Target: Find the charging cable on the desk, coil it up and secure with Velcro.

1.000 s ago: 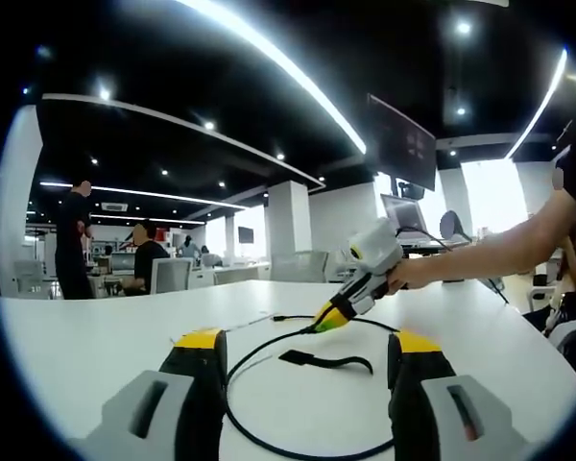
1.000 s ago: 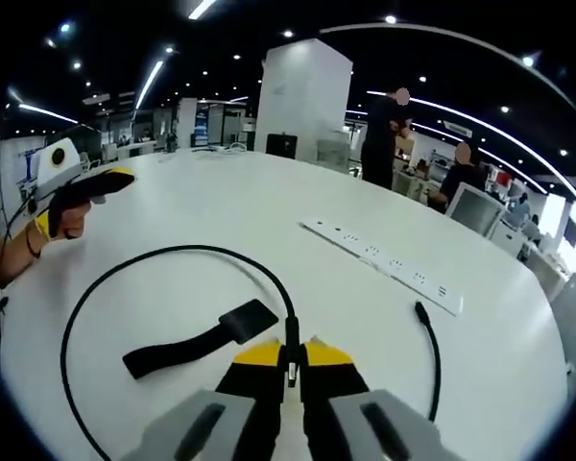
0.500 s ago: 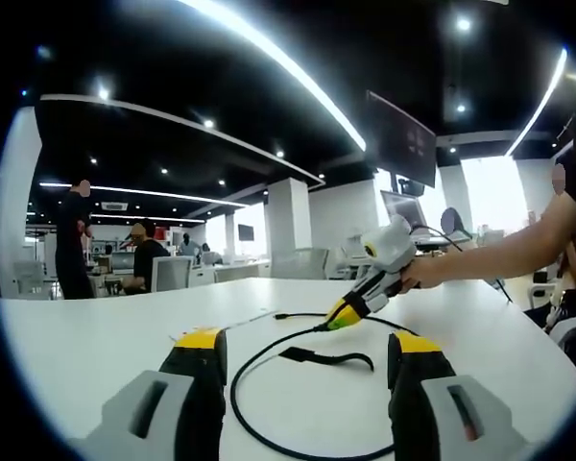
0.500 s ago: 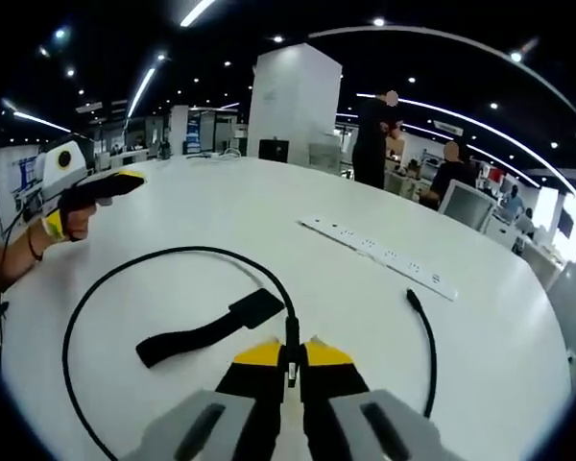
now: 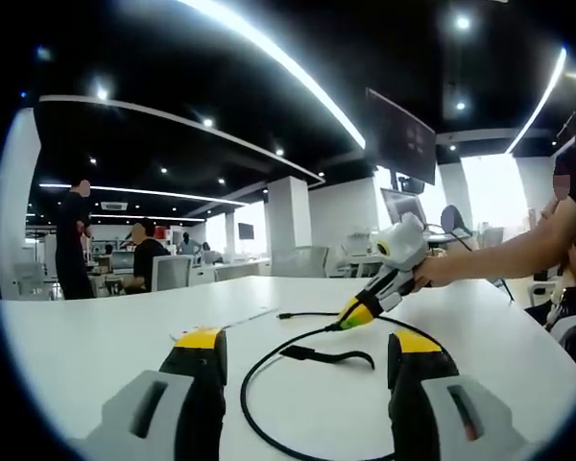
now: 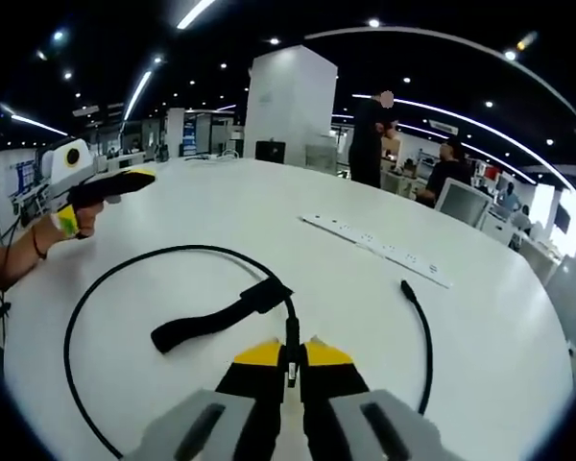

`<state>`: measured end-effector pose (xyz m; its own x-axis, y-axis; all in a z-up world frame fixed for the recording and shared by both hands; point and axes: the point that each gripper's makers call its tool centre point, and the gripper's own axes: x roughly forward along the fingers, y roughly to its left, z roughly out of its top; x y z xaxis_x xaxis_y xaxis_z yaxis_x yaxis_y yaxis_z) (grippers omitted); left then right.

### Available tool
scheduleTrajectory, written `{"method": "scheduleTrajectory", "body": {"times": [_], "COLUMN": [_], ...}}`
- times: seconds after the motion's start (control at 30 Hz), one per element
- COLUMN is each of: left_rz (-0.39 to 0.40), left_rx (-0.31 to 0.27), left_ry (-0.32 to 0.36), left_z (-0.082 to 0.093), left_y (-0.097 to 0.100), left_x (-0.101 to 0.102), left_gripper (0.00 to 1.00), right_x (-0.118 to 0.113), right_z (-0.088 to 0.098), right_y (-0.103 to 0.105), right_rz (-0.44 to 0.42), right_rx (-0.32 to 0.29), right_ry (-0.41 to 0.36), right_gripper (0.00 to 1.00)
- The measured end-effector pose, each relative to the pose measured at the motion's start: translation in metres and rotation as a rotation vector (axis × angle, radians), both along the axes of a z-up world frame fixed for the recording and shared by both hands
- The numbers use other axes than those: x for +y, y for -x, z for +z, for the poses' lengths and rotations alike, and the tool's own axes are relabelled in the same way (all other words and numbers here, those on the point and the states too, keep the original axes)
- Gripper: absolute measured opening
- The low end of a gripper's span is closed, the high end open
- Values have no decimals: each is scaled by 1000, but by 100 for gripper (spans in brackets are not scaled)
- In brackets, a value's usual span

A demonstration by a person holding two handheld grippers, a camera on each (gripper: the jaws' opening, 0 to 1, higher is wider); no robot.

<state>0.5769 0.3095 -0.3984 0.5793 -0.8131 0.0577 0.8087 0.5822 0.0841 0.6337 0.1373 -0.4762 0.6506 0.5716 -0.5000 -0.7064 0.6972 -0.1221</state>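
So right now we've got the right gripper [image 6: 290, 357] clamped down on the charging cable [image 6: 154, 257], jaws pinched together on it right at the yellow tips, and the rest of the cable lies in one big loose loop on the white desk [image 6: 269, 202], with its free plug end [image 6: 404, 285] curving off to the side of that gripper toward the power strip [image 6: 376, 252]. The black Velcro strap [image 6: 216, 316] sits inside the loop, one end touching or at least just beside the cable near where we're pinching. Our left gripper [image 5: 307, 360] is spread wide, holding nothing, hovering low over the desk with the near arc of the loop between its jaws. What worries us: the pinch is only at the very fingertips, so if we pull to start winding, the cable could slide through or pop out and the loop would spring flat again. It also looks springy to us, so a coil made with one gripper probably won't stay put unless the left one pins it. The free end could drag over and snag on the power strip. And the strap is flat and floppy on a slick desk, so grabbing it with wide jaws may just push it around, or we could pinch cable and strap together.
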Motion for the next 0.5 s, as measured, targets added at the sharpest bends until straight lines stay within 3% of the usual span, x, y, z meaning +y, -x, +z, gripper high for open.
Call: {"method": "scheduleTrajectory", "body": {"times": [0.5], "left_rz": [2], "left_rx": [0], "left_ry": [-2], "left_z": [0], "left_y": [0], "left_x": [0], "left_gripper": [68], "right_x": [-6], "right_z": [-2], "right_y": [18], "right_rz": [-23], "right_rx": [-10], "right_ry": [-29], "right_gripper": [8]}}
